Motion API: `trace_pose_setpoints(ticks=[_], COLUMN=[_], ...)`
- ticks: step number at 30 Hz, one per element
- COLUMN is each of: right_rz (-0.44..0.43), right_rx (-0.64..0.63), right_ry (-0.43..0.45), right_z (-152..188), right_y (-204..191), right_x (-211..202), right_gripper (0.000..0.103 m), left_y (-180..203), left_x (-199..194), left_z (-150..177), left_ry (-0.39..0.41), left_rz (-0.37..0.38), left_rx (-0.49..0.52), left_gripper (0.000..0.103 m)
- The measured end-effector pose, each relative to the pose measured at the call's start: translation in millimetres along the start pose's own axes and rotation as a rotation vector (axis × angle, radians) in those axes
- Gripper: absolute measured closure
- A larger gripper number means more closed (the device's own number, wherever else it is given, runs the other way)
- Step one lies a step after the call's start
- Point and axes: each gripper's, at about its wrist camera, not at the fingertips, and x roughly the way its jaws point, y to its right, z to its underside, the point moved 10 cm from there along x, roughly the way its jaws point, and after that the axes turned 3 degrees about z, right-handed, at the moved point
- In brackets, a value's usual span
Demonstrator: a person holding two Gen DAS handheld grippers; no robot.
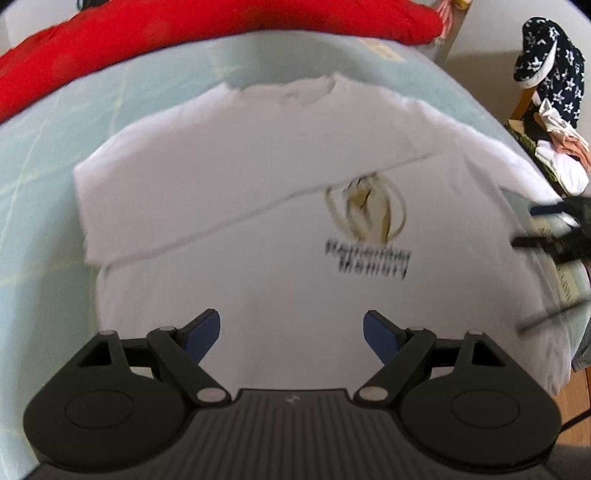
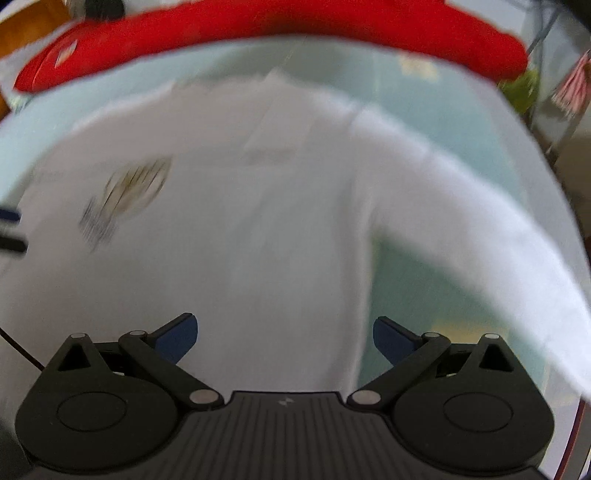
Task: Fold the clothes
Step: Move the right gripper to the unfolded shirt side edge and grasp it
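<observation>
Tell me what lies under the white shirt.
The white shirt lies spread on a pale green sheet, which shows all around it. One sleeve is folded across its chest. Anything directly under the shirt is covered.

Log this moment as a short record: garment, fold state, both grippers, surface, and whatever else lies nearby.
garment: white long-sleeved shirt with a printed logo
fold state: one sleeve folded across the chest; the other sleeve spread out to the side
left gripper: open, empty, over the shirt's lower part
right gripper: open, empty, near the shirt's side edge
surface: pale green sheet
nearby: red cloth beyond the collar; clothes pile off to the side
</observation>
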Motion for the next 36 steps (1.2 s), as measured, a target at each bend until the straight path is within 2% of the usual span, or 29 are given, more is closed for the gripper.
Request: trace_pose_setpoints(ticks=[5, 11, 17, 21, 24, 26, 29, 36], right_rz=[-0.004, 0.000, 0.004, 0.041, 0.085, 0.092, 0.091, 0.125], right_rx=[0.110, 0.171, 0.230, 0.260, 0.296, 0.337, 0.404, 0.375], right_ry=[0.117, 0.085, 0.055, 0.117, 0.157, 0.159, 0.110, 0.067], right_z=[-51.1, -29.9, -9.6, -21.3, -34.8, -31.9, -12.5, 7.5], right_y=[52.8, 83.3, 113.4, 137.9, 165.0, 178.8, 191.7, 192.5], right_x=[27.2, 33.3, 38.4, 26.5, 37.4, 42.6, 49.3, 47.4], right_gripper=[0.000, 0.000, 0.000, 0.000, 0.000, 0.000, 0.000, 0.000], left_y=[20.5, 46.3, 71.6, 87.4, 101.3, 111.0, 124.5, 141.9], left_x=[16.5, 34.1, 48.9, 62.4, 73.6, 79.7, 86.8, 95.6], left_z=[-17.2, -26.8, -56.3, -79.5, -91.3, -92.5, -89.6, -91.0], left_ry=[0.002, -0.018, 0.022, 0.058, 0.067, 0.059, 0.038, 0.018], left_rz=[0.005, 0.012, 0.009, 0.010, 0.027, 0.038, 0.048, 0.057], left_rx=[0.009, 0.032, 0.062, 0.069, 0.067, 0.085, 0.124, 0.165], left_gripper=[0.018, 0.018, 0.018, 0.018, 0.018, 0.018, 0.018, 0.018])
